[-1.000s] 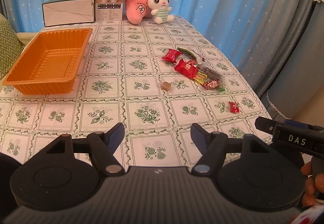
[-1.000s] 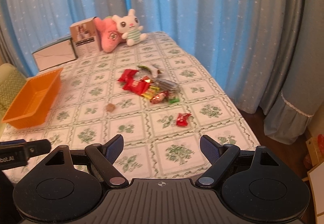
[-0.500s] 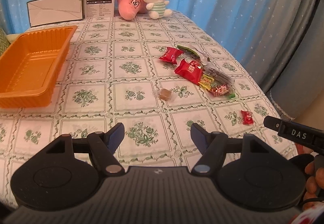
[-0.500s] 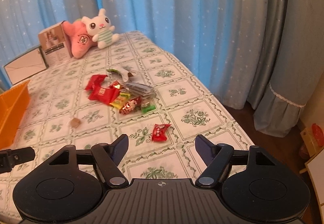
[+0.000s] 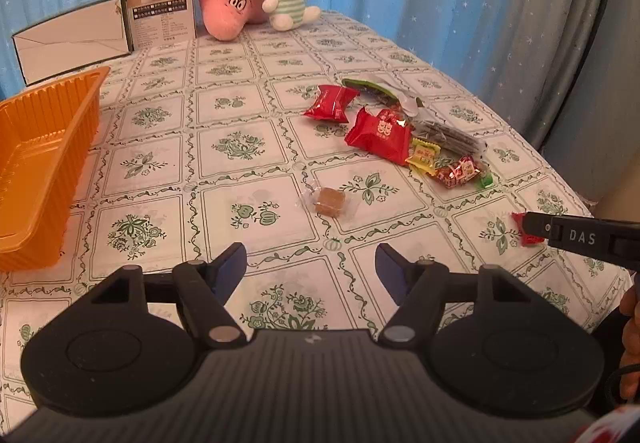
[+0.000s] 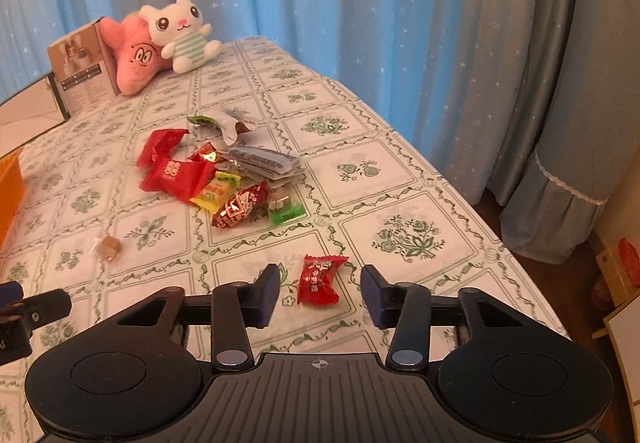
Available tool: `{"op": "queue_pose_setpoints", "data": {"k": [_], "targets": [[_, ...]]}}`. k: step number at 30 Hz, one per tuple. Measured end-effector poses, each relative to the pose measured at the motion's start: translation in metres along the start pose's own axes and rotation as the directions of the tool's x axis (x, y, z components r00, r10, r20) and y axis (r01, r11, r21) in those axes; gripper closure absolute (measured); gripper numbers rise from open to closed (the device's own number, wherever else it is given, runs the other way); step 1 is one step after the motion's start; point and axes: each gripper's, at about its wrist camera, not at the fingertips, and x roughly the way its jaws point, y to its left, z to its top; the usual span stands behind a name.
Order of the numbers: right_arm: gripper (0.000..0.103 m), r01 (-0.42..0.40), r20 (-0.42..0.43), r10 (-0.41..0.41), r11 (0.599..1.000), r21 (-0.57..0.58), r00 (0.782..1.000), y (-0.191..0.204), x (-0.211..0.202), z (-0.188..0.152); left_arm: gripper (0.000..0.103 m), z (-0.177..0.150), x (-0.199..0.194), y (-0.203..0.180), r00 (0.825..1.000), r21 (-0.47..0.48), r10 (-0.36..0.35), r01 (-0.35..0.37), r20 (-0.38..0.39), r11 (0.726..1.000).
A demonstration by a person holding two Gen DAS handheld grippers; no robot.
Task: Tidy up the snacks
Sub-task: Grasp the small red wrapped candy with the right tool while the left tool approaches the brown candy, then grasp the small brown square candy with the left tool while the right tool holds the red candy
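Writing: "DAS" is read in white letters on the dark body of the right tongs (image 5: pixel 580 237) as seen from the left wrist view; print on the small red candy (image 6: pixel 319 279) and on the larger wrappers is too small to be made out.
Small red candy: it lies on the counter (image 6: pixel 408 179) between the two blue pads of the right tongs (image 6: pixel 319 293), touched by neither; its long axis runs away from the camera, the twisted ends pointing far and near.
Right tongs: the jaws have just been closing and are seen partly closed, with gaps left on both sides of the candy.
Left tongs (image 5: pixel 310 271): held wide apart over bare cloth, nothing between them.
Brown wrapped sweet (image 5: pixel 329 201): alone, ahead of the left tongs.
Snack pile (image 6: pixel 224 175): red, yellow, green and silver packets overlapping, well apart from the orange tray (image 5: pixel 44 163).
Cut off: the tray's left part is out of frame; in the left view the red candy is partly hidden behind the right tongs.
Hand (image 5: pixel 632 339): only an edge is shown.
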Motion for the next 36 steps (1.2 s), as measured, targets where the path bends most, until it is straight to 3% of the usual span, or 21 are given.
{"op": "queue_pose_setpoints", "data": {"k": [14,23,31,36], "targets": [[0.082,0.017,-0.037,-0.018,1.0,-0.019,0.999,0.007,0.024,-0.001,0.043,0.011,0.026,0.002,0.999,0.028,-0.04,0.04,-0.008,0.999],[0.083,-0.035,-0.014,0.034,0.998,-0.045,0.999,0.018,0.023,-0.003,0.051,0.023,0.051,-0.005,0.999,0.11,-0.03,0.026,0.035,0.994],[0.083,-0.036,-0.017,0.035,0.998,-0.056,0.999,0.021,0.025,-0.005,0.051,0.031,0.071,-0.001,0.995,0.163,-0.102,0.099,0.01,0.982],[0.083,-0.036,-0.017,0.035,0.997,-0.062,0.999,0.023,0.025,-0.005,0.063,0.032,0.073,0.001,0.994,0.145,-0.109,0.106,0.011,0.984]]}}
